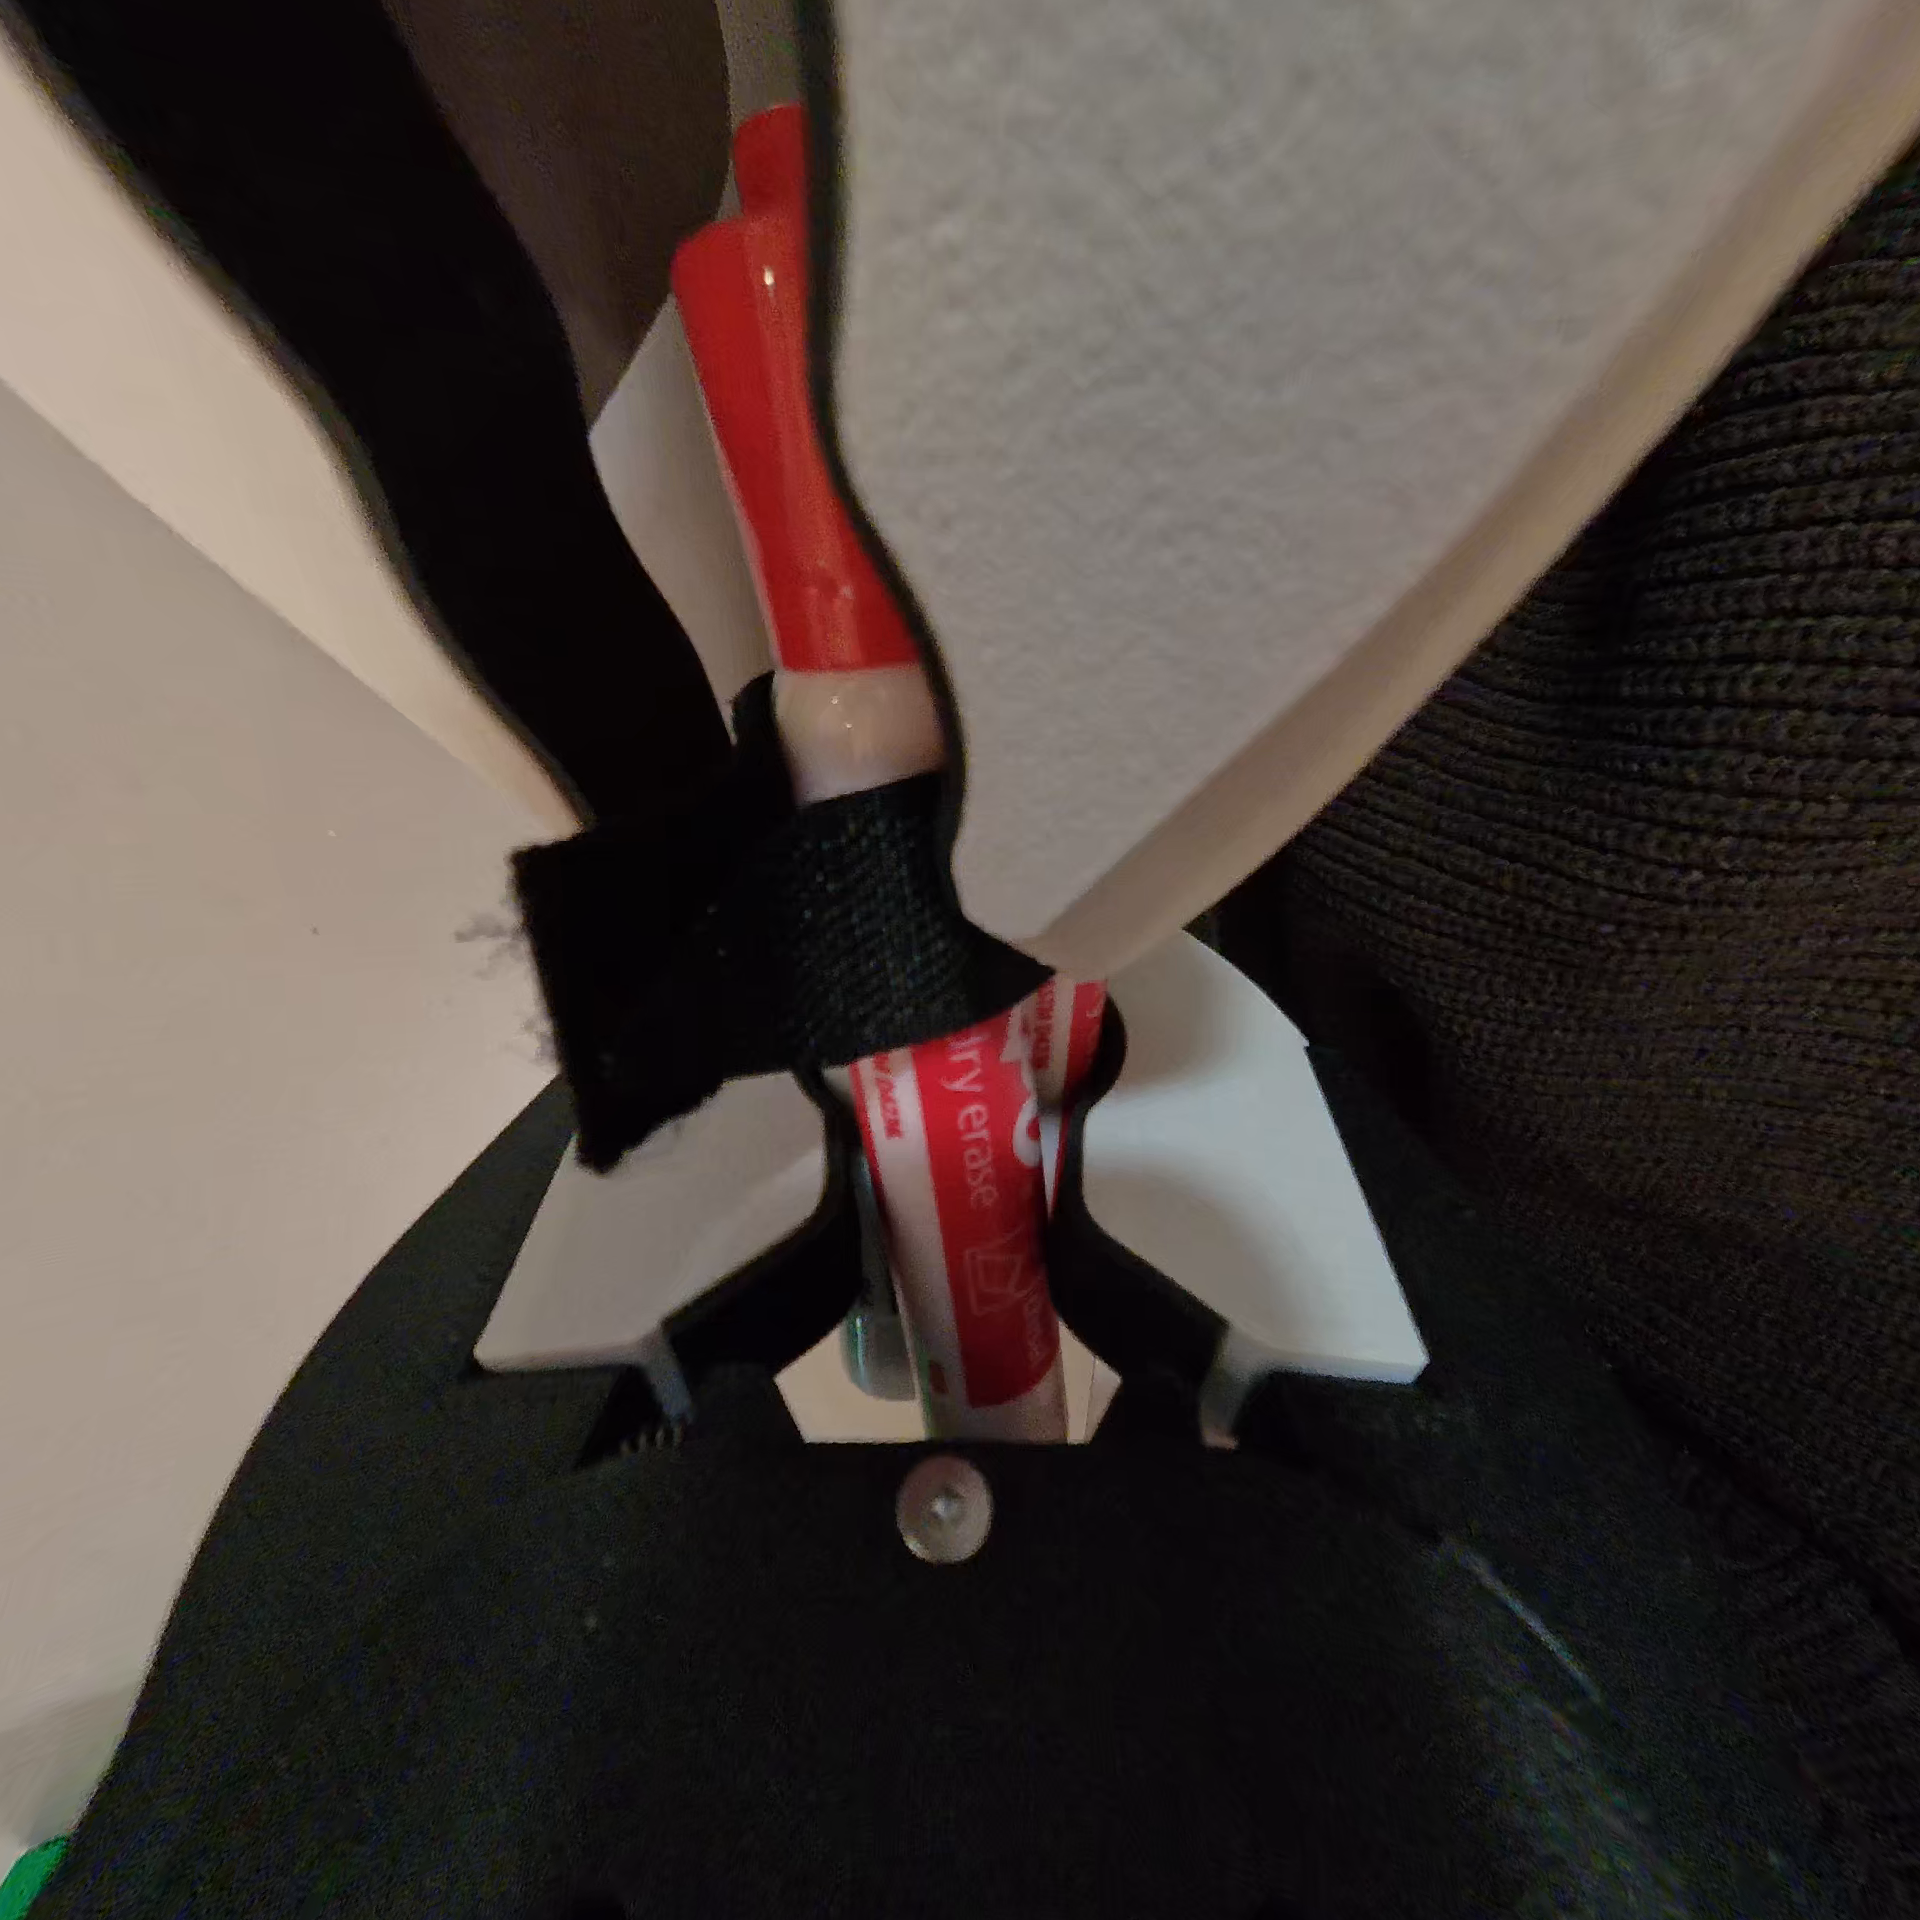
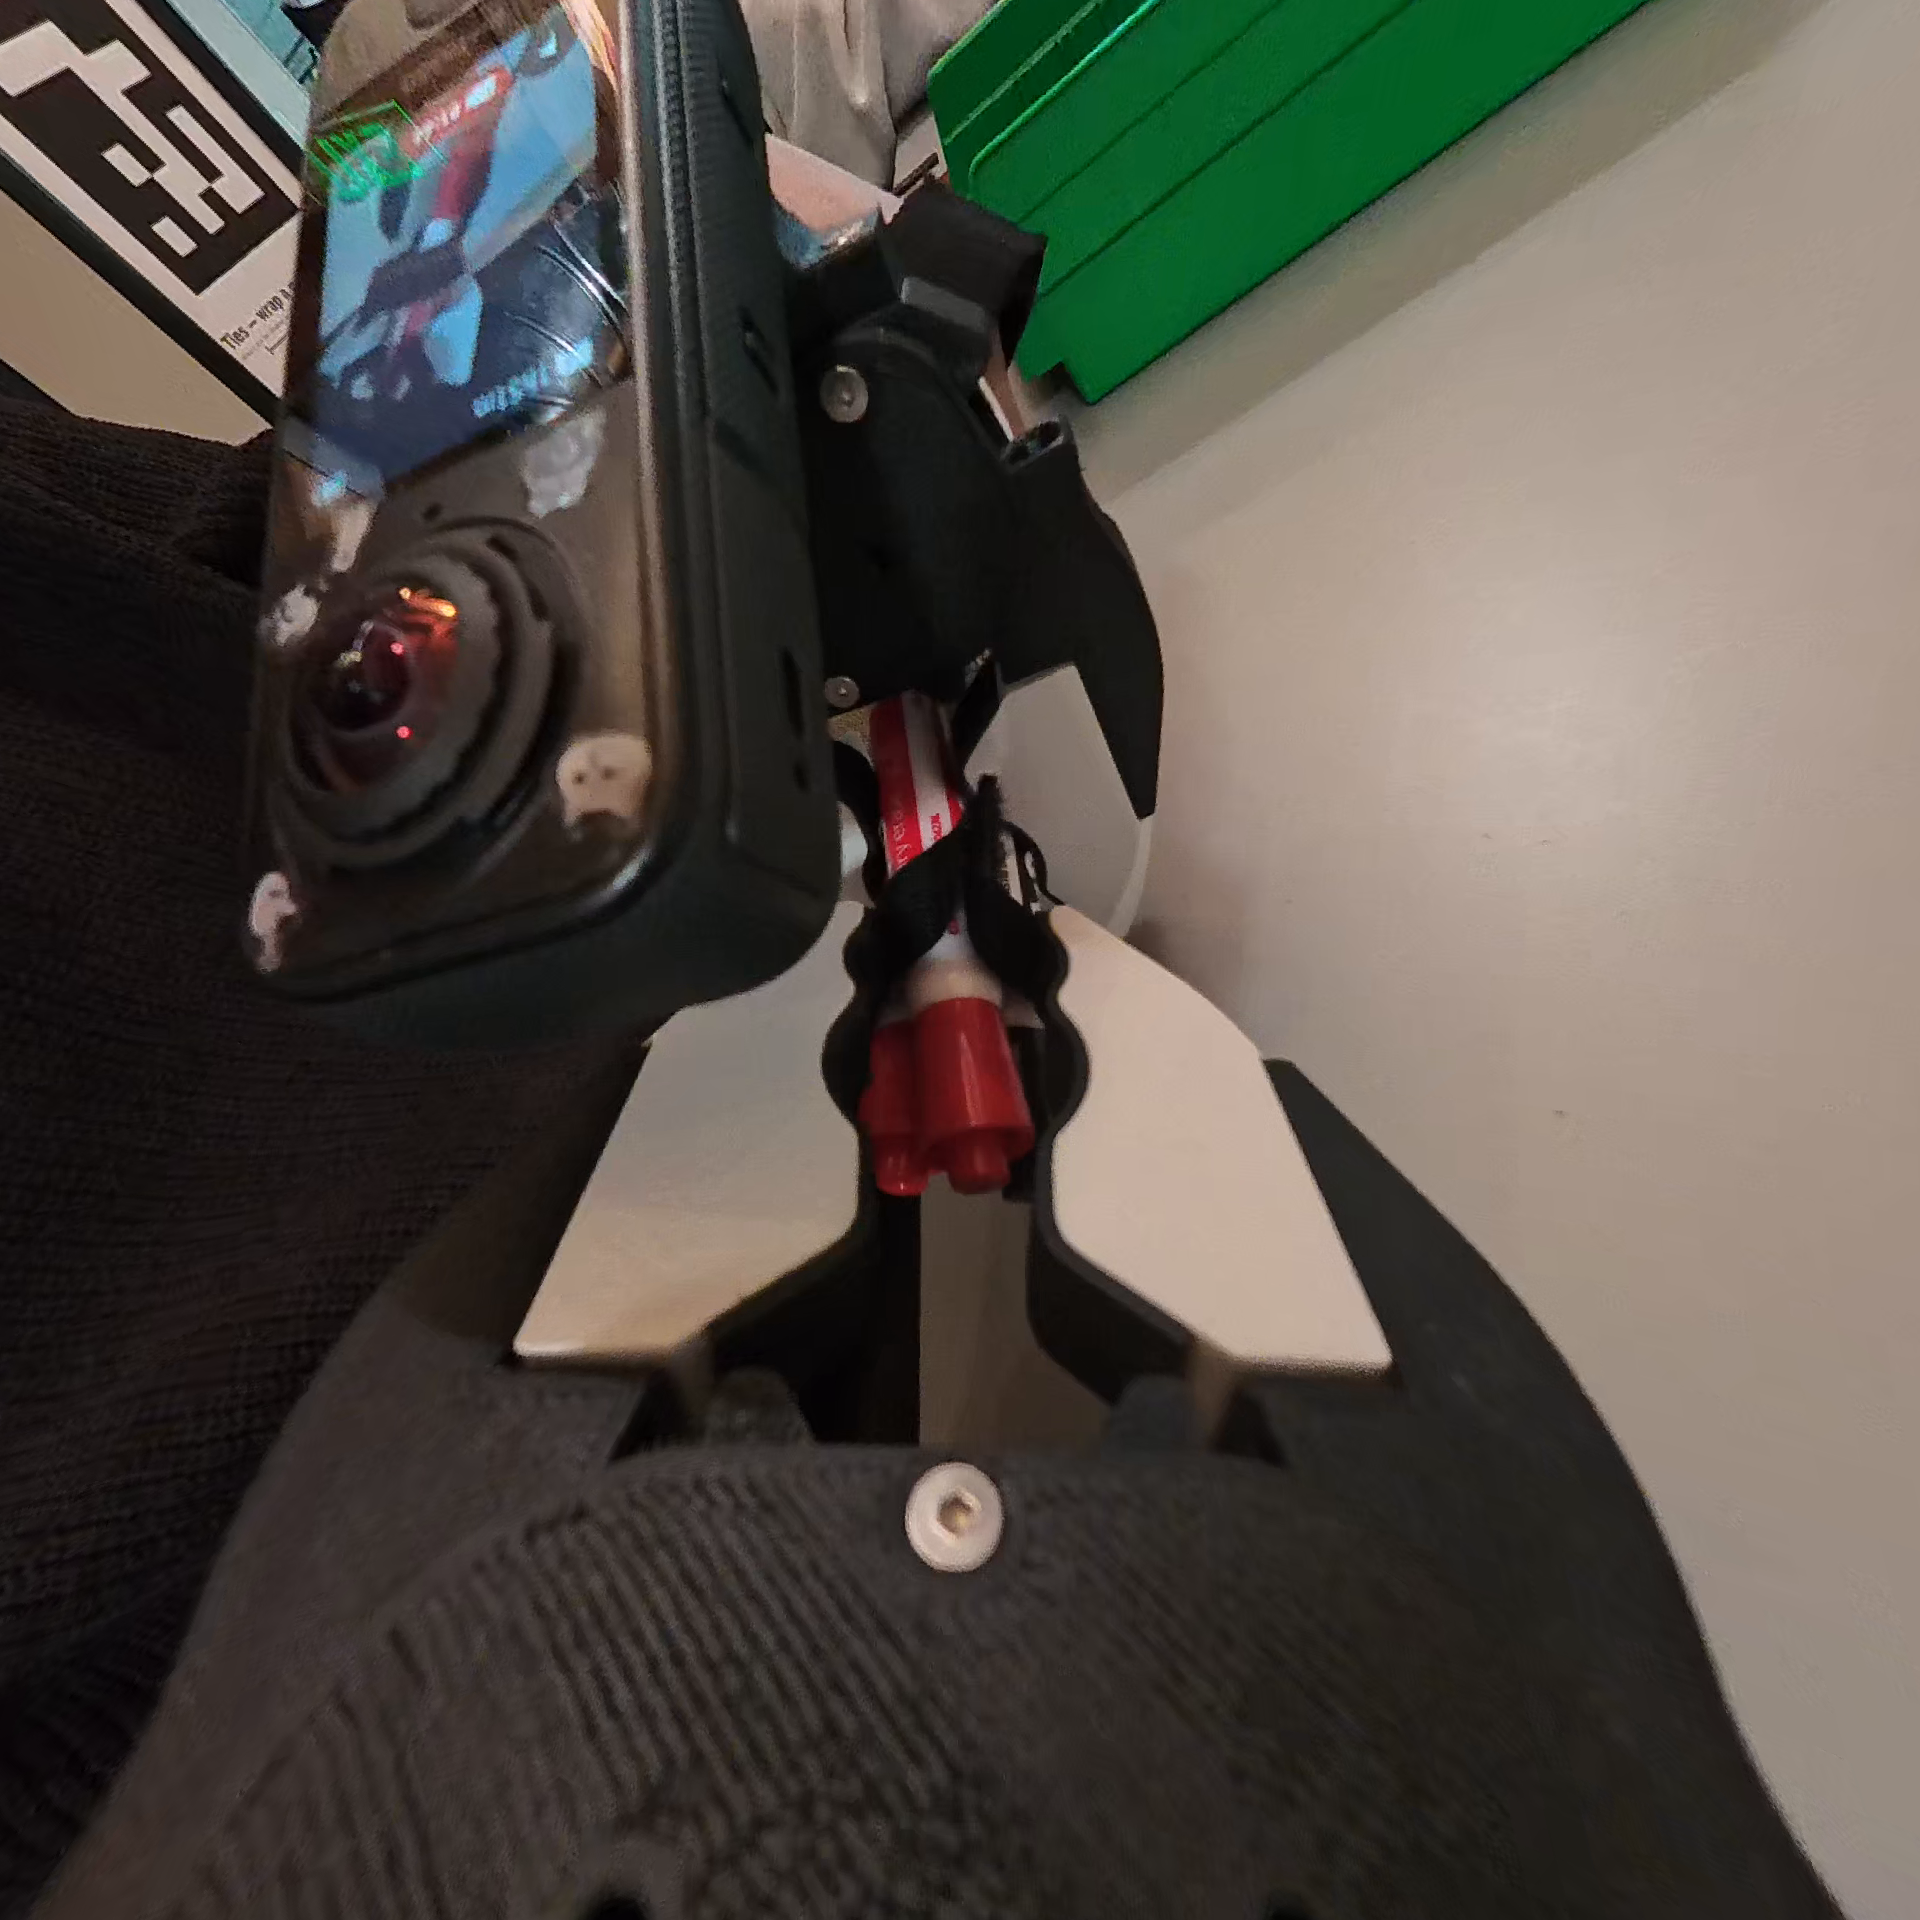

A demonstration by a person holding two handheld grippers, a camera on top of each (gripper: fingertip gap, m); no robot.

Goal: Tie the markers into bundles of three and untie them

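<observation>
A bundle of white markers with red caps and red labels (image 1: pixel 790 499) is bound by a black fabric strap (image 1: pixel 831 935). My left gripper (image 1: pixel 961 1112) is shut on the barrels, just behind the strap. My right gripper (image 1: pixel 831 790) faces it, its big white fingers (image 1: pixel 1247 416) closed on the cap end. In the right wrist view my right gripper (image 2: pixel 951 1039) is shut on the red caps (image 2: pixel 945 1112). The strap (image 2: pixel 935 904) lies just beyond. The left gripper (image 2: pixel 940 821) holds the far end, with its black camera (image 2: pixel 468 623) close by.
Green plastic bins (image 2: pixel 1247 187) stand at the far end of a pale tabletop (image 2: pixel 1558 831). A black-and-white patterned sheet (image 2: pixel 135 145) lies at the top left. A black knitted sleeve (image 1: pixel 1662 727) fills the right side and also shows in the right wrist view (image 2: pixel 156 935). Left tips to right tips: about 7 centimeters.
</observation>
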